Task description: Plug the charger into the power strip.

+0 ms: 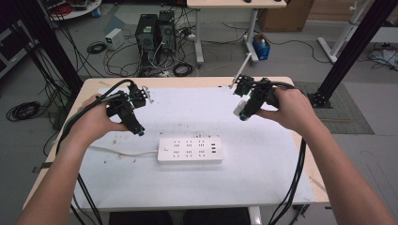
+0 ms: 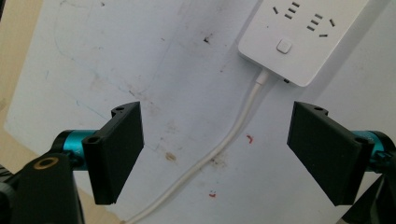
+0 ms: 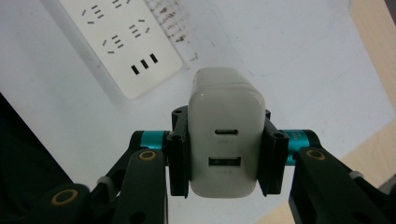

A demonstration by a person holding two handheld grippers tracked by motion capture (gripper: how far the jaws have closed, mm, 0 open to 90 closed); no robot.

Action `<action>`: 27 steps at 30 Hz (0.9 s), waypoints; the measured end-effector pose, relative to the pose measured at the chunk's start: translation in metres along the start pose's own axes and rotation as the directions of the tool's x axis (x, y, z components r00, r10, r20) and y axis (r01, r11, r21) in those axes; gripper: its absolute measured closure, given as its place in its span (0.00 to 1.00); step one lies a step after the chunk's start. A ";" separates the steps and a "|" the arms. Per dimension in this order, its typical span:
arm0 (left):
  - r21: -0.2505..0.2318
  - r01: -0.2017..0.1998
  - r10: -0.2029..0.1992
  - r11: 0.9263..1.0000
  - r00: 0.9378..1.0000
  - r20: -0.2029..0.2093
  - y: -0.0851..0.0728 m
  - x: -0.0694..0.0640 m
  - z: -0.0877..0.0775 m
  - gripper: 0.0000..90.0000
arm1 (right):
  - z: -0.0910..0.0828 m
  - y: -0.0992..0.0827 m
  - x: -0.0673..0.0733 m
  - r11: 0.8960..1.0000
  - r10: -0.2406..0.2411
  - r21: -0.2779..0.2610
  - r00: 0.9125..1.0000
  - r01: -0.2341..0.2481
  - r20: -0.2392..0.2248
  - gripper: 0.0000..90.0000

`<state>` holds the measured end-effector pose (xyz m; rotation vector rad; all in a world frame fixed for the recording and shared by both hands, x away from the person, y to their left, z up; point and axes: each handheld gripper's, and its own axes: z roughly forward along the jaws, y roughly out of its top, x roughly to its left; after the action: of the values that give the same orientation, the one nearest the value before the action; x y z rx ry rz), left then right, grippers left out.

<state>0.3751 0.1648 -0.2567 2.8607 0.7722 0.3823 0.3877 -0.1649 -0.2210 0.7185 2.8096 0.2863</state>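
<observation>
White charger, its prongs hidden, sits clamped in the right tongs; left tongs gape empty

I see a smooth, slightly glossy white plastic charger pinched between matt black plastic pads. The power strip looks satin white plastic. The white mat is scuffed and stained; the table edge looks like pale wood.
</observation>
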 end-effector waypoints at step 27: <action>-0.048 -0.015 0.019 0.999 0.997 0.079 -0.017 -0.012 0.011 0.18 | 0.141 0.079 0.056 0.894 -0.416 0.084 0.884 0.441 -0.215 0.69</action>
<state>0.3599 0.1724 -0.2732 2.8214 0.7156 0.2834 0.4130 -0.0505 -0.3462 0.0726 3.0924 0.0941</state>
